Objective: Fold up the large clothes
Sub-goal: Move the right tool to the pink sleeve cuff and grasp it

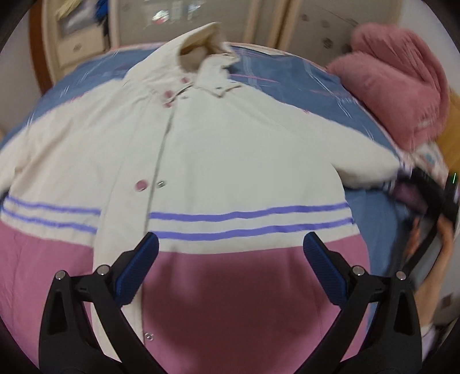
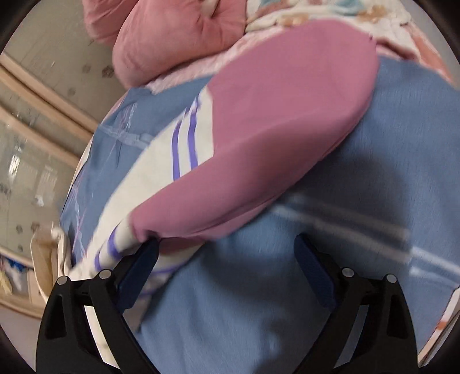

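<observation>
A cream jacket (image 1: pixel 224 149) with purple stripes and a pink lower part lies front up on a blue bed sheet (image 1: pixel 376 218), collar at the far end. My left gripper (image 1: pixel 230 253) is open above the pink hem, holding nothing. In the right wrist view the jacket's sleeve (image 2: pixel 276 149), pink with a cream and purple-striped part, lies across the sheet (image 2: pixel 287 287). My right gripper (image 2: pixel 227 253) is open, its left finger (image 2: pixel 141 267) at the sleeve's striped cuff; I cannot tell whether it touches. The right gripper also shows at the sleeve end in the left wrist view (image 1: pixel 431 198).
A pink fluffy blanket (image 1: pixel 402 86) is heaped at the far right of the bed, also in the right wrist view (image 2: pixel 161 37). A patterned quilt (image 2: pixel 345 17) lies beside it. Cream wardrobe doors (image 1: pixel 178 20) stand behind the bed.
</observation>
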`<state>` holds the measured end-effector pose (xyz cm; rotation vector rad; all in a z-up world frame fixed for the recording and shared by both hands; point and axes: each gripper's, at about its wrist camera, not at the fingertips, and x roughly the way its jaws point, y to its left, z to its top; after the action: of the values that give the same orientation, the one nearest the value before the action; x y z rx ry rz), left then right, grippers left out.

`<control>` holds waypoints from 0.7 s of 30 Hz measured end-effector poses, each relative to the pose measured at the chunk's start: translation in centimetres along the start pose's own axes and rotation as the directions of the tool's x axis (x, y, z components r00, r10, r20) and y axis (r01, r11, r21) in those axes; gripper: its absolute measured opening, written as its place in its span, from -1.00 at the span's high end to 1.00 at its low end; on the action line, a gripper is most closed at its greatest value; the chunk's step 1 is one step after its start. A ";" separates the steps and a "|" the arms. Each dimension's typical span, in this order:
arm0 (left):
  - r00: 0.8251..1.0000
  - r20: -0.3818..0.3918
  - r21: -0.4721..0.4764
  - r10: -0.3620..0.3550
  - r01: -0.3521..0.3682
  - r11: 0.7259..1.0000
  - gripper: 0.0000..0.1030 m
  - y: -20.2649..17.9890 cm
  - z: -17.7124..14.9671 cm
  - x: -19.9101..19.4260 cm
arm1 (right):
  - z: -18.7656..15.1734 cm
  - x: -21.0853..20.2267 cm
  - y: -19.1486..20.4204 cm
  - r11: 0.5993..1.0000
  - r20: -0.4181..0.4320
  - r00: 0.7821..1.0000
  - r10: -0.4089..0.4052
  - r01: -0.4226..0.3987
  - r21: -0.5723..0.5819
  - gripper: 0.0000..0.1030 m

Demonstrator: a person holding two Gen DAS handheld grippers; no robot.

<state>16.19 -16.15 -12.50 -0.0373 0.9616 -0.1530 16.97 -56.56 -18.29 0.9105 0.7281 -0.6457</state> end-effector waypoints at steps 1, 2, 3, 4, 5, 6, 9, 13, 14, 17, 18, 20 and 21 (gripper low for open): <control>1.000 0.006 0.022 0.012 -0.013 1.000 -0.96 -0.6 -0.1 0.0 | 0.6 -0.1 0.3 1.000 0.030 0.999 -0.022 0.023 -0.014 -0.85; 1.000 0.014 0.042 0.028 -0.028 0.999 -0.96 -1.1 -0.2 0.0 | 1.3 0.0 0.6 0.999 0.043 0.998 -0.036 0.037 -0.029 -0.85; 0.999 0.018 0.052 0.033 -0.034 0.998 -0.96 -1.4 -0.2 0.1 | 1.7 0.4 0.6 0.998 0.037 0.998 -0.045 0.046 -0.042 -0.85; 0.999 0.018 0.059 0.034 -0.035 0.998 -0.96 -1.6 -0.2 0.1 | 1.9 0.7 0.4 0.998 0.021 0.999 -0.045 0.045 -0.034 -0.85; 0.999 0.018 0.062 0.036 -0.037 0.997 -0.96 -1.8 -0.2 0.3 | 1.9 0.8 -0.1 0.999 0.008 0.999 -0.040 0.040 -0.008 -0.85; 0.999 0.016 0.060 0.039 -0.040 0.997 -0.96 -1.9 -0.2 0.5 | 1.7 0.6 -1.2 0.998 -0.009 1.000 -0.010 0.011 0.061 -0.85; 1.000 -0.013 0.022 0.026 -0.026 0.999 -0.96 -1.9 -0.2 1.8 | 0.4 -1.8 -3.2 0.981 0.035 0.999 -0.020 0.013 0.193 -0.85; 0.996 -0.087 -0.013 -0.018 0.017 1.000 -0.96 -2.2 -0.3 3.9 | -0.2 -2.9 -4.2 0.971 0.085 0.995 -0.060 0.039 0.234 -0.89; 0.996 -0.085 0.002 -0.010 0.010 1.000 -0.96 -2.5 -0.3 4.0 | 0.3 -2.0 -4.3 0.973 0.050 0.997 -0.061 0.048 0.226 -0.89; 0.998 -0.053 0.056 0.025 -0.022 0.998 -0.96 -3.2 -0.4 3.8 | 1.1 -0.7 -5.2 0.967 0.013 0.999 -0.032 0.027 0.252 -0.94; 0.998 -0.049 0.063 0.030 -0.027 0.998 -0.96 -3.3 -0.4 3.8 | 1.4 -0.6 -5.1 0.969 0.011 1.000 -0.028 0.025 0.245 -0.97; 0.998 -0.052 0.056 0.022 -0.019 0.998 -0.96 -3.1 -0.4 3.9 | 1.7 -0.7 -4.7 0.976 0.016 0.999 -0.028 0.024 0.215 -0.97; 0.998 -0.056 0.048 0.016 -0.013 0.999 -0.96 -2.9 -0.5 4.0 | 1.7 -0.6 -4.5 0.980 0.018 1.000 -0.018 0.014 0.201 -0.97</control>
<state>17.72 -19.55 -15.76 0.0179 1.0139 -0.1640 13.70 -60.02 -19.11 1.0826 0.6609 -0.7513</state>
